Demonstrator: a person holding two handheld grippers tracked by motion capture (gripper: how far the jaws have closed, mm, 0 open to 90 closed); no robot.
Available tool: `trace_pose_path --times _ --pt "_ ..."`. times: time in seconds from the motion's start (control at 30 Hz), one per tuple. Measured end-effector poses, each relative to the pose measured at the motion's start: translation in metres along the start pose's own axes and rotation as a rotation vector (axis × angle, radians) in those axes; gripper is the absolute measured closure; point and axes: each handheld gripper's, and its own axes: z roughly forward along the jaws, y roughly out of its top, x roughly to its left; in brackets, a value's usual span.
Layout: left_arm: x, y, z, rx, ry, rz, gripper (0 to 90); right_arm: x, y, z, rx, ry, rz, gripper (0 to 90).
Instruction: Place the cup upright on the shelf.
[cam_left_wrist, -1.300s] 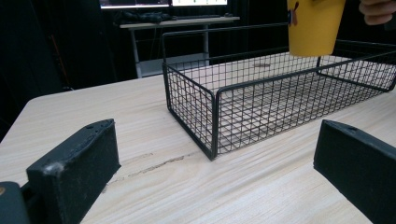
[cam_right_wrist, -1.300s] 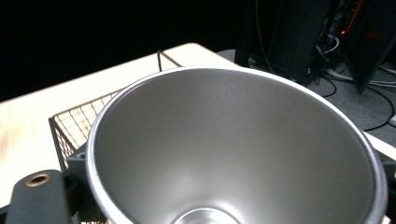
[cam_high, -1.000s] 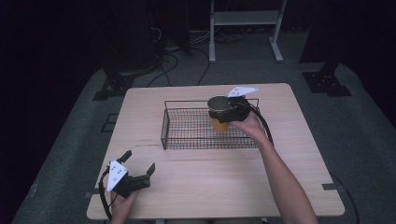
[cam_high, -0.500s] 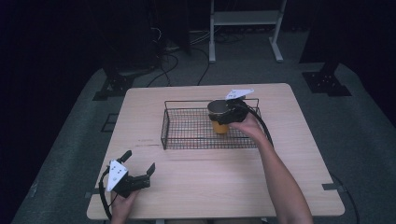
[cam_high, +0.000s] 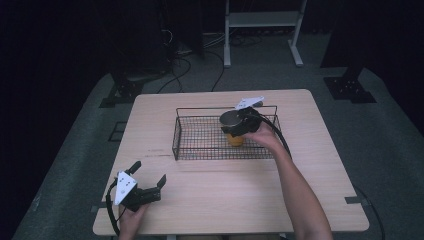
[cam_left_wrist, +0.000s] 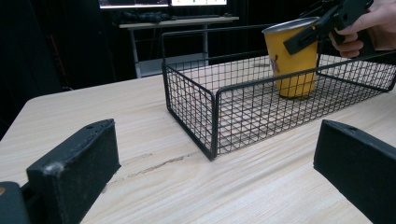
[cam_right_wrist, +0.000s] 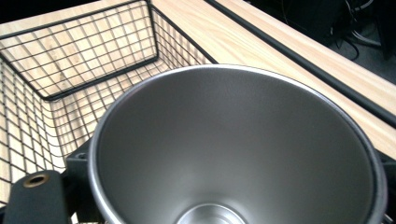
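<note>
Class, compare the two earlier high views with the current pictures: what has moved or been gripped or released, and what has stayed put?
The right gripper, shut on the yellow cup, has carried it slightly leftward and lower inside the wire basket; in the left gripper view the cup's base sits at the mesh floor. Nothing was released. The left gripper stays open near the table's front left corner, and the basket has not moved.

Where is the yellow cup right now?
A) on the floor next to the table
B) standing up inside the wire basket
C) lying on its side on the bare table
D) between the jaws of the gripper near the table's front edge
B: the yellow cup stands upright on the mesh floor of the wire basket, with the right gripper closed around its rim, while the left gripper sits open and empty near the table's front edge.
</note>
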Motion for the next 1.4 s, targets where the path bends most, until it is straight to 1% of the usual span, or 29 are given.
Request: trace_pose_path --times 0.07,0.17,0.47,0.77,0.9,0.97,1.2,1.3,1.4 --pt "-0.0002 -0.0001 -0.0001 0.001 0.001 0.0 0.0 0.0032 0.0019 0.0023 0.001 0.005 -0.008 11.1" --pt "-0.0002 -0.0001 -0.0002 0.0 0.0 0.001 0.0 0.004 0.0024 0.0031 -0.002 0.002 -0.012 11.1" --pt "-0.0002 -0.0001 -0.0002 0.0 0.0 0.001 0.0 0.0037 0.0009 0.0018 0.015 -0.007 -0.028 10.1" --pt "-0.0005 -0.0001 -0.0001 0.0 0.0 0.003 0.0 0.0043 -0.0012 -0.0007 0.007 -0.027 -0.043 7.5" --pt "-0.0005 -0.0001 -0.0001 0.0 0.0 0.003 0.0 0.0042 -0.0016 -0.0015 0.005 -0.025 -0.039 4.9" --pt "-0.0004 -0.0001 -0.0001 0.001 0.0 0.002 0.0 0.0042 -0.0002 -0.003 -0.01 -0.029 -0.04 2.7" --pt "-0.0005 0.0 0.0 0.001 0.0 0.003 0.0 0.005 0.0007 -0.0035 -0.012 -0.034 -0.041 1.1" --pt "-0.0007 0.0 -0.0001 0.001 0.0 0.004 0.0 0.0059 0.002 -0.0045 -0.026 -0.033 -0.032 0.0" --pt "-0.0007 0.0 -0.0001 0.001 0.001 0.004 0.0 0.0064 0.0024 -0.005 -0.03 -0.038 -0.038 0.0"
